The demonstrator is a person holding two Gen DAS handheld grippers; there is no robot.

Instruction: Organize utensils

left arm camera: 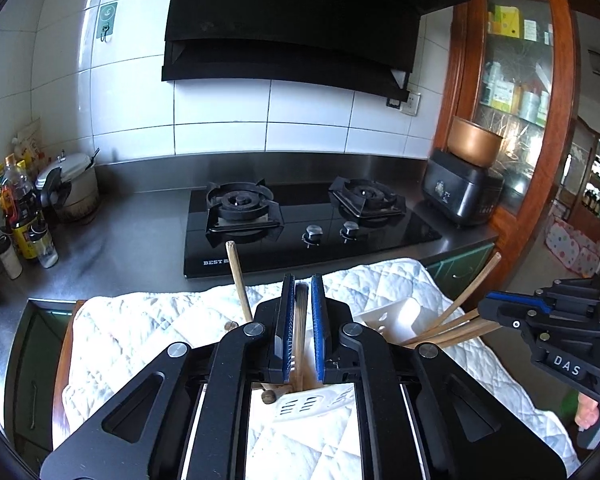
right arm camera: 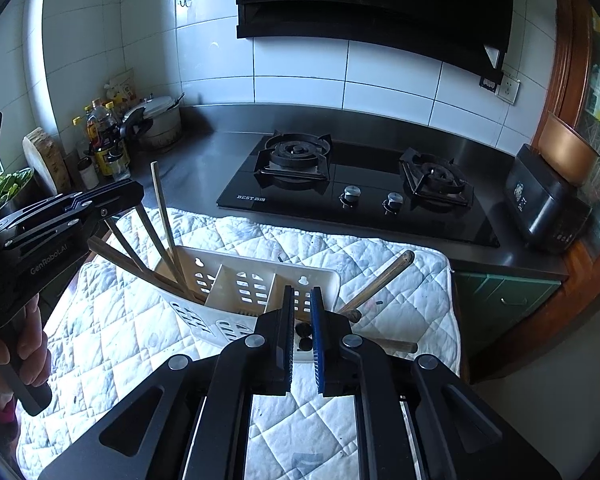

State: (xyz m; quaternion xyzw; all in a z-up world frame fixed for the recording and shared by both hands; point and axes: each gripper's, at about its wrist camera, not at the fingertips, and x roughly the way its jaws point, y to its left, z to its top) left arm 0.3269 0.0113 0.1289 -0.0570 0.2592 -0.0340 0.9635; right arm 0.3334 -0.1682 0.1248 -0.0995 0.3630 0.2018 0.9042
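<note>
The chopsticks (right arm camera: pixel 168 220) look light, stiff and smooth, likely to slip or twist unless pinched mid-shaft. They lean in the end compartment of the white holder (right arm camera: pixel 240 280), which lies tilted on the quilted cloth (right arm camera: pixel 380 264) near its stove-side edge. The left gripper (left arm camera: pixel 300 304) has its jaws narrowed around one thin stick. The right gripper (right arm camera: pixel 301 320) stands slightly parted, holding nothing.

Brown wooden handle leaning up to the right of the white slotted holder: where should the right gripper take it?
Grip the brown wooden handle on its bare upper shaft, jaws across it, right gripper coming from above-right. That end slants free of the white slotted holder; its lower end is hidden.
</note>
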